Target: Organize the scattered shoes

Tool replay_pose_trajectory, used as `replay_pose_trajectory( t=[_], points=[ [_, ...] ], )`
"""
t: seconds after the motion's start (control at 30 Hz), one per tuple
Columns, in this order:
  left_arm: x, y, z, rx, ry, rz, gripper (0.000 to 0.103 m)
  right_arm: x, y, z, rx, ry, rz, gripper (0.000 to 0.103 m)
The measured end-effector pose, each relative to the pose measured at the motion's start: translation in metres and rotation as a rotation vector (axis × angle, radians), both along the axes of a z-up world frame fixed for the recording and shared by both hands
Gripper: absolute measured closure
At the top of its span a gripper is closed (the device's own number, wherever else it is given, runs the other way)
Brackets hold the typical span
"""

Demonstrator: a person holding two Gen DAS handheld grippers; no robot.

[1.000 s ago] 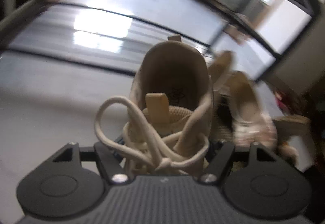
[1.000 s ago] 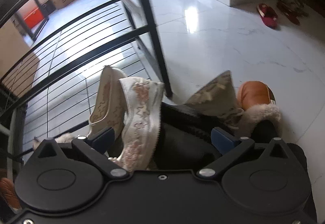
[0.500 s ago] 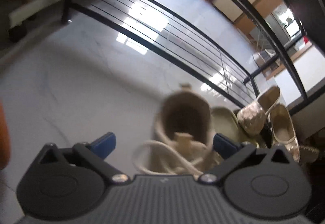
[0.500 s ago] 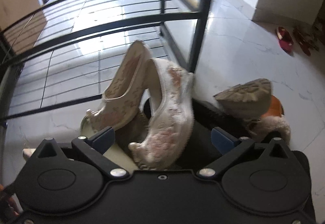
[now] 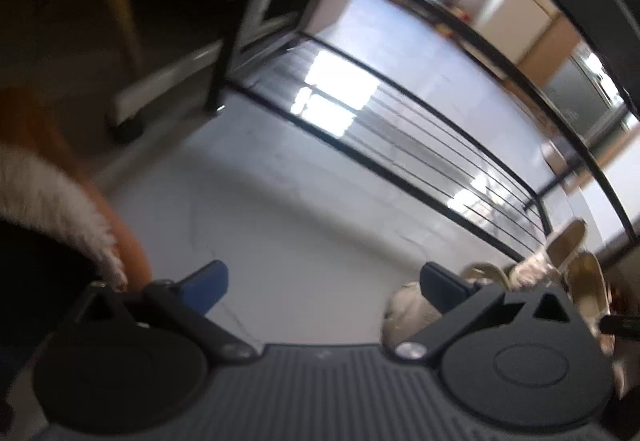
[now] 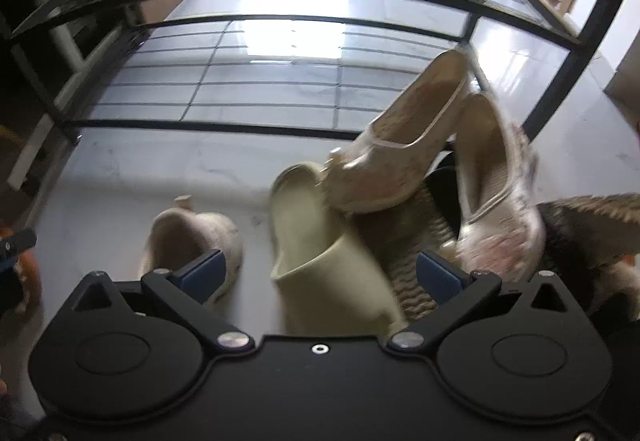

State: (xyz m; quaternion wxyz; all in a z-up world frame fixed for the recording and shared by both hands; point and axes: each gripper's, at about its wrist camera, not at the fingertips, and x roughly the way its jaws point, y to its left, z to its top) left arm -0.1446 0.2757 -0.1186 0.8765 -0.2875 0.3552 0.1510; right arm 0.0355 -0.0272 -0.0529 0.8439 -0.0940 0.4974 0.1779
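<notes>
Left gripper (image 5: 322,283) spread wide, nothing grasped, above pale marble floor (image 5: 300,225). Right gripper (image 6: 318,269) released; olive-green rubber slide sandal (image 6: 320,253) seen between jaws, beige laced sneaker (image 6: 188,233) at left.

Floor (image 6: 132,165) is glossy polished stone, marble I think. Rack (image 6: 304,21) is black metal wire. Slide (image 6: 320,241) looks like matt rubbery foam, pumps (image 6: 404,145) embroidered cloth, boot (image 5: 52,201) fleece-trimmed.
</notes>
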Motion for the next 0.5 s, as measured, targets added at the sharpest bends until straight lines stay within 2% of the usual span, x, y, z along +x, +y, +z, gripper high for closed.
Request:
replay_pose_trajectory(
  t=[0.17, 0.27, 0.37, 0.43, 0.5],
  points=[
    [-0.017, -0.003, 0.038, 0.027, 0.013, -0.120, 0.001, -0.017, 0.005, -0.017, 0.133, 0.091, -0.056, 0.000],
    [-0.029, 0.002, 0.053, 0.081, 0.000, -0.157, 0.001, -0.019, 0.008, -0.026, 0.221, 0.138, -0.087, 0.000],
    [-0.043, 0.003, 0.060, 0.178, -0.034, -0.139, 0.001, -0.024, 0.021, -0.041, 0.298, 0.197, -0.119, 0.000],
    [-0.041, 0.004, 0.055, 0.213, -0.050, -0.123, 0.001, -0.030, 0.032, -0.052, 0.307, 0.225, -0.137, 0.000],
    [-0.030, -0.001, 0.048, 0.245, -0.025, -0.146, 0.001, -0.035, 0.042, -0.061, 0.292, 0.232, -0.142, 0.000]
  ],
)
